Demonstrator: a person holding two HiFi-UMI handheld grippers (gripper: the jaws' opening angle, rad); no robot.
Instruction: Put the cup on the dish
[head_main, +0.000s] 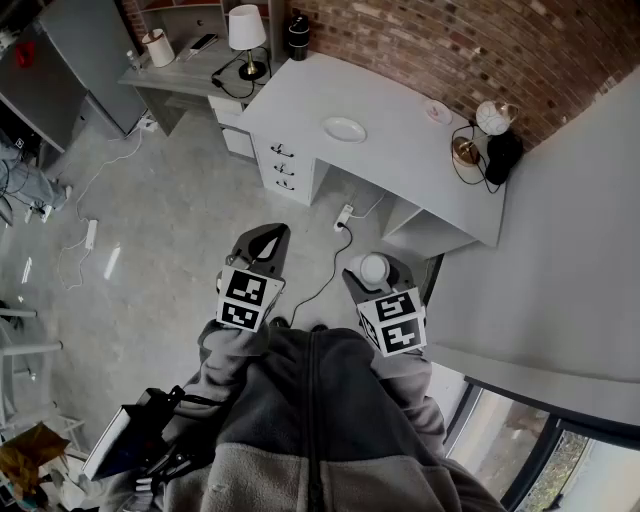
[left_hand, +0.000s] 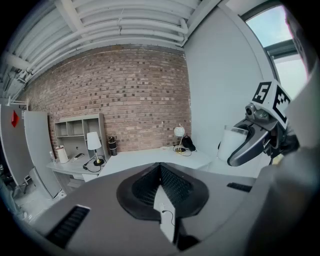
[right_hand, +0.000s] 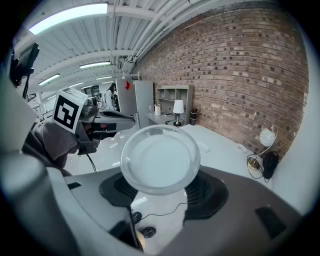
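A clear, whitish cup (head_main: 374, 269) sits between the jaws of my right gripper (head_main: 376, 256), which is shut on it. In the right gripper view the cup's round mouth (right_hand: 160, 159) faces the camera and fills the space between the jaws. The left gripper view shows the cup (left_hand: 232, 143) held out at the right. A white dish (head_main: 344, 129) lies on the grey desk (head_main: 400, 170), well ahead of both grippers; it is also visible beyond the cup (right_hand: 202, 146). My left gripper (head_main: 268, 233) hangs over the floor beside the right one, its jaws together at the tips and holding nothing.
A second small dish (head_main: 437, 110), a globe lamp (head_main: 494, 116) and a dark bag stand at the desk's far right by the brick wall. A shaded lamp (head_main: 246, 30) and a dark flask (head_main: 298, 36) stand at the left end. Drawers (head_main: 283, 168) front the desk; cables cross the floor.
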